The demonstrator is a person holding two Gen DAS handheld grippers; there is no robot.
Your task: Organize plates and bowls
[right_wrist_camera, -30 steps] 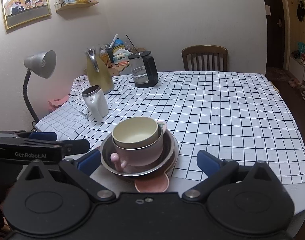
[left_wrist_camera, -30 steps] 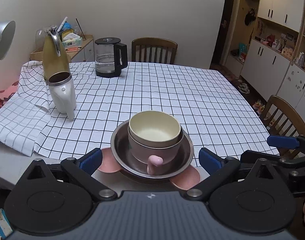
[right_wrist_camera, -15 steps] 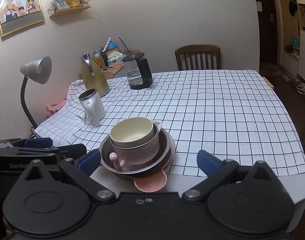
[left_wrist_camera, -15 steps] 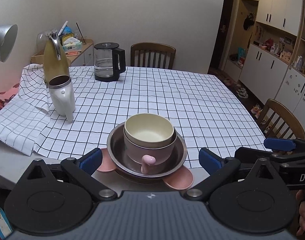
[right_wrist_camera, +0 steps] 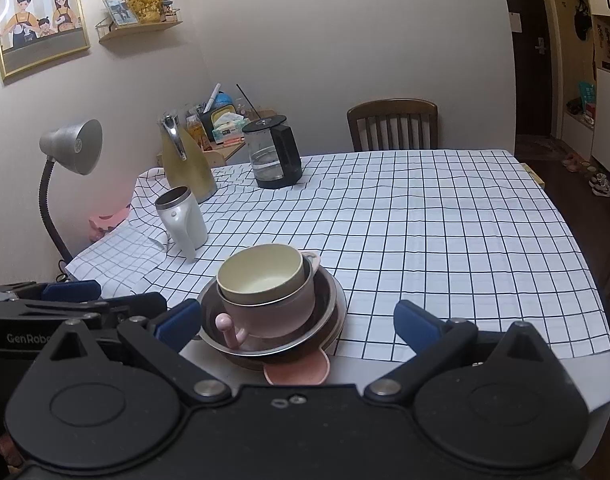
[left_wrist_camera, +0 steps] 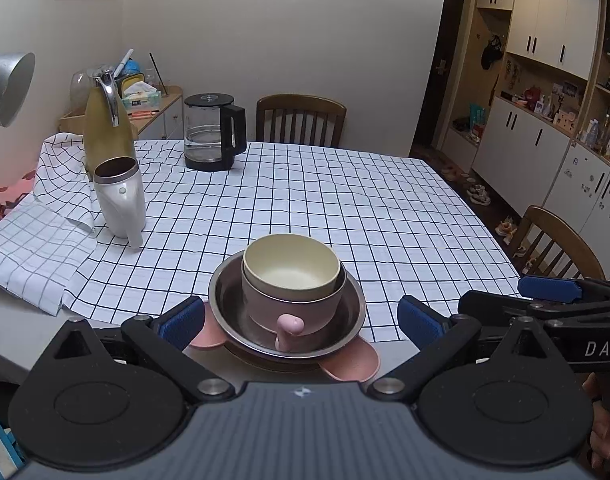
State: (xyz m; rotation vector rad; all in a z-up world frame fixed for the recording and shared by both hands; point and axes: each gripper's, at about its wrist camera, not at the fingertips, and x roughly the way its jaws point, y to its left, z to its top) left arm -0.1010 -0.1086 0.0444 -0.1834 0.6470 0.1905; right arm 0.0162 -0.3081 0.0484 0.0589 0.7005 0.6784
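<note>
A stack stands at the table's near edge: a cream bowl sits inside a pink handled bowl, which sits in a steel dish on a pink eared plate. The stack also shows in the right wrist view, with the cream bowl, pink bowl, steel dish and pink plate. My left gripper is open and empty, its blue pads either side of the stack and short of it. My right gripper is open and empty, also short of the stack.
On the checked tablecloth at the left stand a white steel-rimmed jug, a yellow thermos and a glass kettle. A grey lamp stands at the far left. Wooden chairs stand behind and right.
Both grippers have drawn back and risen a little from the stack, which now looks smaller and lower in both views. The stack has not moved. Both stay open.
</note>
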